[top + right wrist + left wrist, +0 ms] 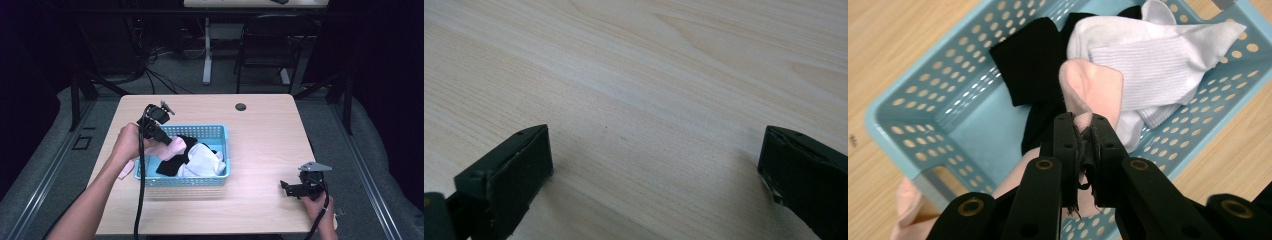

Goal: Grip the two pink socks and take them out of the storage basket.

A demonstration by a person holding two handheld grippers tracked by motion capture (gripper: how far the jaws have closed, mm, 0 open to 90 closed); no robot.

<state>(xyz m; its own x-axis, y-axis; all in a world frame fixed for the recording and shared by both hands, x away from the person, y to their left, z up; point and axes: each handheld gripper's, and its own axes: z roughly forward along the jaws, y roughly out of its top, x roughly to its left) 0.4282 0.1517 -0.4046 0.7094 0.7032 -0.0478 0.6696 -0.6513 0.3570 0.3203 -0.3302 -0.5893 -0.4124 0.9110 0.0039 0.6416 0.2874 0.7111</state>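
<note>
While the left gripper (1082,131) pinches a pink sock (1092,90), its jaws shut on the fabric, the sock drapes over the blue basket's (216,131) 9 o'clock rim, apparently being put in. At 4 o'clock, the right gripper (654,160) rests wide open and empty on the surface (265,135).

Pale pink sock (1091,89), draped over blue basket's (923,100) rim

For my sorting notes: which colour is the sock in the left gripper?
Pale pink sock, clearest in the left gripper view.
</note>
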